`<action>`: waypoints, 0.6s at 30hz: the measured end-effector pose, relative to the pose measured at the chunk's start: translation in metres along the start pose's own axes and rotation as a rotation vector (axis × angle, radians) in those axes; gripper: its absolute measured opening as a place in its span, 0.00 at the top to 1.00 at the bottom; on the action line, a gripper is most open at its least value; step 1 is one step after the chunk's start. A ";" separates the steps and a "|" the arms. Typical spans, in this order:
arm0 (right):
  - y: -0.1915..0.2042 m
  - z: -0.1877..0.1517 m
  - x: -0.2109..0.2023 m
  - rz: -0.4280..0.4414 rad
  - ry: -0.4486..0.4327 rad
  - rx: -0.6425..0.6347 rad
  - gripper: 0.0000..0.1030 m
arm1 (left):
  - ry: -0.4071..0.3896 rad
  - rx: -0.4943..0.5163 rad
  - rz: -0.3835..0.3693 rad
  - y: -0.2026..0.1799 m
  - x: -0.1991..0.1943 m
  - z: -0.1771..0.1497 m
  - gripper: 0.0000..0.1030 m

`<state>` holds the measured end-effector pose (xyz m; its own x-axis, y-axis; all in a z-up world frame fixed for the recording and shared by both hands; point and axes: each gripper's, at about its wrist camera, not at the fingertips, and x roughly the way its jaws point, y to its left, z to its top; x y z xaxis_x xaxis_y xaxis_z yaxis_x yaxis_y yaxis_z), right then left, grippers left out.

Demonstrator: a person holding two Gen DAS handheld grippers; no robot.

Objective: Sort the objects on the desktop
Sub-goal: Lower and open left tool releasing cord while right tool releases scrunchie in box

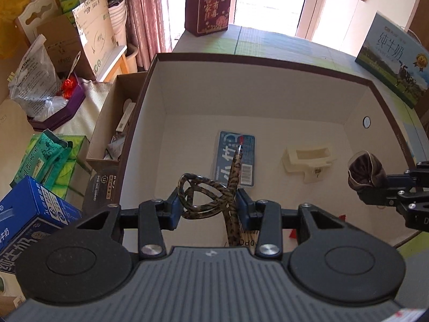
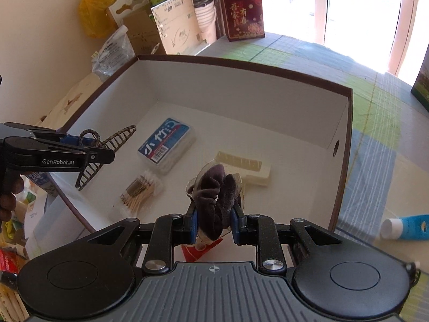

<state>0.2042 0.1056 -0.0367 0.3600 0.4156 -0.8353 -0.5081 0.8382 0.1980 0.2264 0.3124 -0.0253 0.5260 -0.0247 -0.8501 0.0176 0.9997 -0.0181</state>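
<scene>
While box point(image 2: 346, 123) holds floss case point(image 2: 166, 145), swabs point(image 2: 142, 190); left claw point(image 1: 207, 204) grips hair clip point(image 1: 209, 196); right claw point(image 2: 214, 225) grips scrunchie point(image 2: 217, 190).

Printed "GenRobot.AI" in white on the left claw point(image 2: 103, 153). Marked "纯牛奶" and "PURE MILK" on the milk carton point(image 1: 392, 61) standing on the bench point(image 1: 281, 45); "吾家有喜" in gold on the maroon gift bag point(image 2: 242, 13). Lettered "小竹" on the blue-labelled clear case point(image 2: 166, 145) in the box point(image 2: 346, 123); stamped "40" on the cardboard carton point(image 2: 177, 21).

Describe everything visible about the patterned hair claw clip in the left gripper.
The hair claw clip is brown-and-black mottled, glossy like plastic, with looped handles and two rows of curved teeth. The left gripper is shut on its looped end, holding it in the air above the white-lined box; its teeth point toward the box floor, touching nothing else.
</scene>
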 end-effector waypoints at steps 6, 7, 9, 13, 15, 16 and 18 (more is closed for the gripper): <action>-0.005 0.007 0.021 -0.028 0.079 0.010 0.79 | 0.084 0.043 0.014 -0.002 0.022 -0.001 0.65; -0.006 0.006 0.022 -0.033 0.091 0.010 0.79 | 0.094 0.060 0.021 -0.003 0.026 -0.002 0.65; -0.007 0.006 0.025 -0.043 0.108 0.007 0.79 | 0.116 0.077 0.029 -0.005 0.032 -0.005 0.65; -0.006 0.008 0.030 -0.054 0.131 -0.001 0.79 | 0.143 0.083 0.010 -0.004 0.037 -0.008 0.65; -0.005 0.010 0.031 -0.057 0.138 -0.005 0.79 | 0.160 0.106 0.007 -0.006 0.038 -0.007 0.65; -0.005 0.011 0.031 -0.057 0.140 -0.007 0.79 | 0.162 0.115 0.009 -0.007 0.039 -0.006 0.65; -0.005 0.012 0.032 -0.059 0.145 -0.008 0.79 | 0.164 0.129 0.013 -0.008 0.039 -0.005 0.65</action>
<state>0.2281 0.1193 -0.0584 0.2724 0.3101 -0.9109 -0.4963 0.8563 0.1431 0.2420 0.3031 -0.0611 0.3820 0.0000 -0.9242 0.1255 0.9907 0.0518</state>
